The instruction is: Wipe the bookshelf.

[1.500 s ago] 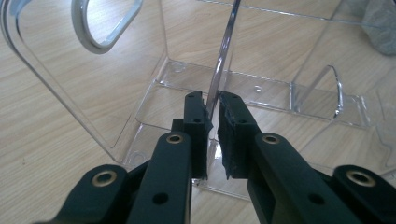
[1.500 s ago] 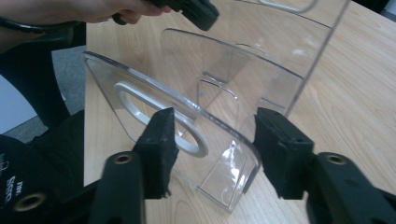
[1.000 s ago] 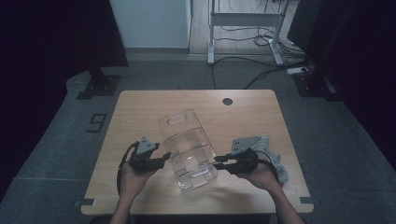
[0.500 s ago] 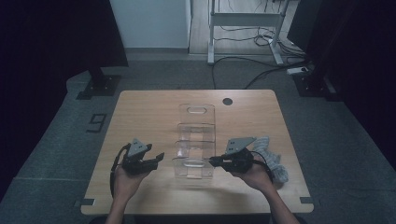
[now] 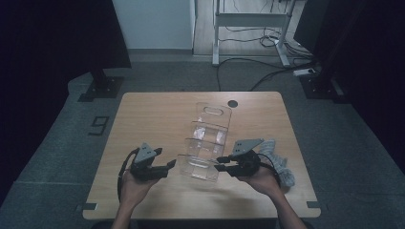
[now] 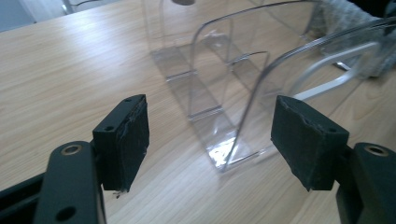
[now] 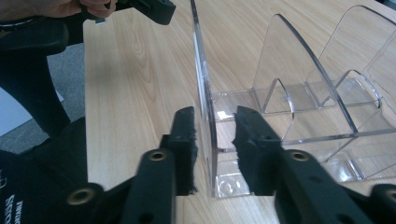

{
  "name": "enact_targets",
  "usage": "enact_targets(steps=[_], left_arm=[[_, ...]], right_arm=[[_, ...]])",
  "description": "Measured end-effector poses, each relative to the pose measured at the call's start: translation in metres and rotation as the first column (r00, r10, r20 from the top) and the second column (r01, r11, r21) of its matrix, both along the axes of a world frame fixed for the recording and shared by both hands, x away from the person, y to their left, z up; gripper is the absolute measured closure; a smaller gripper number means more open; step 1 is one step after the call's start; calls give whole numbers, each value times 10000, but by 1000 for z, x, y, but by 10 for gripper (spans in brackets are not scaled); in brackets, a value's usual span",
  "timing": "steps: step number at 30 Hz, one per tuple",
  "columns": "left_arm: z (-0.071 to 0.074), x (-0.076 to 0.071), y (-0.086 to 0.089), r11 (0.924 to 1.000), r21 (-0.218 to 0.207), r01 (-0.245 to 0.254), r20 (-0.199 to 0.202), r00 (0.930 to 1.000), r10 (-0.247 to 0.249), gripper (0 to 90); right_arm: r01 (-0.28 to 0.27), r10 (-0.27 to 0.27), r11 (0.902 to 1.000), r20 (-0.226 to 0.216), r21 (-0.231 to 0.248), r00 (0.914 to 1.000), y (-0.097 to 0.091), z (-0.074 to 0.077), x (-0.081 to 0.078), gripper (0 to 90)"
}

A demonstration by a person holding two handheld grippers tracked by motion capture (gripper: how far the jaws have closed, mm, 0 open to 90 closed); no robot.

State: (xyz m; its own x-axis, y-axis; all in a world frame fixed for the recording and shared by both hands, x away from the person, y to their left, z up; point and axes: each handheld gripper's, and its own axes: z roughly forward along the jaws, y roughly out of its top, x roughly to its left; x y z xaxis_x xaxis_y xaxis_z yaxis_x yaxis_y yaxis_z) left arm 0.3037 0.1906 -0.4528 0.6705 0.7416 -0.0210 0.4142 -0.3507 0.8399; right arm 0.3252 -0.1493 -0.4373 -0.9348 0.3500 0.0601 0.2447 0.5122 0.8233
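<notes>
High view, left tool (image 5: 169, 166) released beside clear rack (image 5: 206, 143); right tool (image 5: 220, 167) loosely straddling its wall, grey cloth (image 5: 282, 164) behind

**Layout on the table**

We found the clear acrylic rack (image 5: 205, 143) standing near the middle of the wooden table (image 5: 143, 114), its row of dividers running from the person's edge toward the far edge. The left gripper (image 5: 165, 168) sat just to the left of the rack's near end, apart from it. The right gripper (image 5: 220, 167) sat at the right of that same end, with the rack's nearest panel between its jaws. A cloth (image 5: 279, 164) lay right of the rack, behind the right hand (image 5: 262, 179). A round grommet hole (image 5: 232, 103) sat at the table's far edge, beyond the rack.
</notes>
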Motion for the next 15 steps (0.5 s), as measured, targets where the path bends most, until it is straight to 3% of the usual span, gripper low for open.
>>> enact_targets(steps=[5, 15], left_arm=[[1, -3, -17, 9989, 175, 431, 63, 9990, -432, 269], [-8, 3, -24, 9988, 446, 183, 22, 9998, -184, 287]], right_arm=[[55, -53, 9999, 113, -155, 9999, 3, 2, -4, 840], [-495, 492, 9984, -97, -257, 9987, 28, 1, -10, 844]])
